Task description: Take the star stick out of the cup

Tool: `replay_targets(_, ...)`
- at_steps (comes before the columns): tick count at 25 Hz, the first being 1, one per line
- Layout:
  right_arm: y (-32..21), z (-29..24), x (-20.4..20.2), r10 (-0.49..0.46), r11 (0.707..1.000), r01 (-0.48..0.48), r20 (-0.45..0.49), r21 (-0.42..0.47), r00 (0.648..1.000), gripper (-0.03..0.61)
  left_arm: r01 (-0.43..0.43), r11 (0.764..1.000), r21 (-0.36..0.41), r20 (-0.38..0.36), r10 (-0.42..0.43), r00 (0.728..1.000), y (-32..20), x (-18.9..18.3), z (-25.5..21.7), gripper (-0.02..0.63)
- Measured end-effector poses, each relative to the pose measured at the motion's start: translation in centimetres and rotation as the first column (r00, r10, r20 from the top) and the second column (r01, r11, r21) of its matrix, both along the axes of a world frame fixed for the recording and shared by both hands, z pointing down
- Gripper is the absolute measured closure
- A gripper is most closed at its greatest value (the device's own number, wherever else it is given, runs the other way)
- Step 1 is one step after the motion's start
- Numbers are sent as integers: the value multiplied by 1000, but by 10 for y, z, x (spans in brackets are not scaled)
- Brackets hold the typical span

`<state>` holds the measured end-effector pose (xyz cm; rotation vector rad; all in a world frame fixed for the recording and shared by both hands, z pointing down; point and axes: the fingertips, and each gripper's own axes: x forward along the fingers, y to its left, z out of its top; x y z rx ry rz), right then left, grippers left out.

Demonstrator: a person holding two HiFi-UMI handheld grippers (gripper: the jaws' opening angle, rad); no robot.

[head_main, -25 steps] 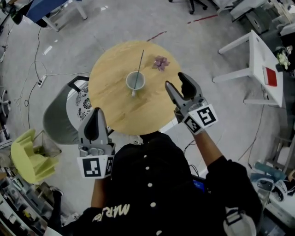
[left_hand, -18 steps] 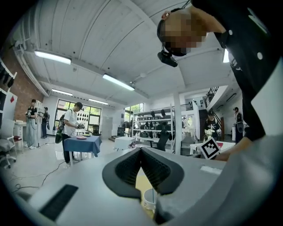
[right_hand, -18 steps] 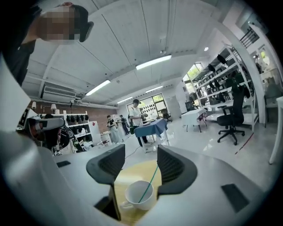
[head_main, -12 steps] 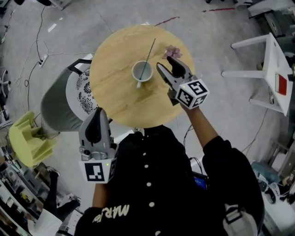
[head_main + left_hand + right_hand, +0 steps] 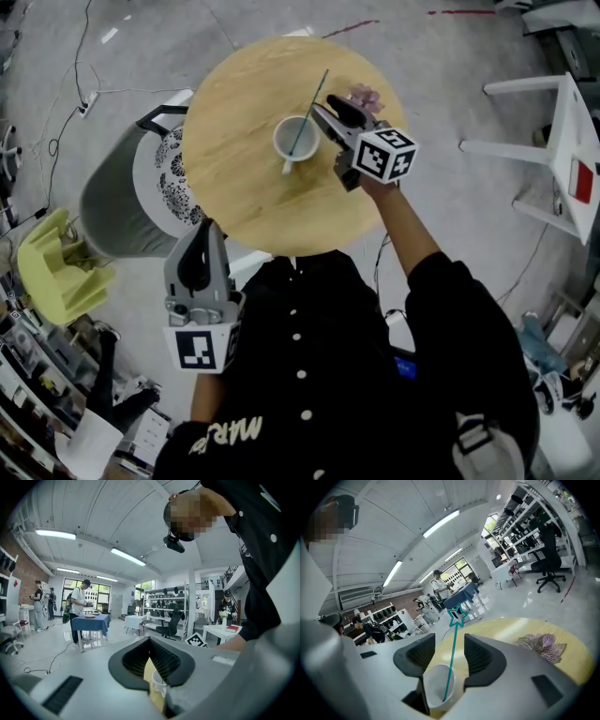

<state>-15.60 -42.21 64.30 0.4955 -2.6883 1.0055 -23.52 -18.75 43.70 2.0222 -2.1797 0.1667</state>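
Right hand-held gripper [image 5: 330, 109] has spread jaws closing either side of the star stick [image 5: 453, 656], which leans in the white cup [image 5: 433, 686] on the desk [image 5: 244, 187]. Left hand-held gripper [image 5: 150, 641] is pressed together, empty.

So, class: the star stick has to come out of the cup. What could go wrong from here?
The right gripper's jaws are closing with the thin star stick between them, not yet touching it; they could knock it aside rather than pinch it. The stick leans in the cup, and nothing steadies the cup, so a slanted pull might tip it over on the table.
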Motion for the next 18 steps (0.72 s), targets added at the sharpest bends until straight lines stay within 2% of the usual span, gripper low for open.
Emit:
replay_targets(6,-7,13,-14,-28,998,27,-11,-65,1000,435,10,1000,-14,-5,-10,1000,-5,-3,5,614)
replay_targets(11,-13,16,-22,-26,996,25,-9,-81,1000,474,24,999,-28,-12,-24,1000,-4,-9,11,614)
replay_targets(14,-17,17,-23,-12,996,12,-6,-89,1000,563,31,999,-33,-13,-31,999,-5,-10,13,614)
replay_targets(18,-13,11,-27,-25,995,27,20,-100,999,571,47,998,-33,-34,-48,998,-7,-13,12,614)
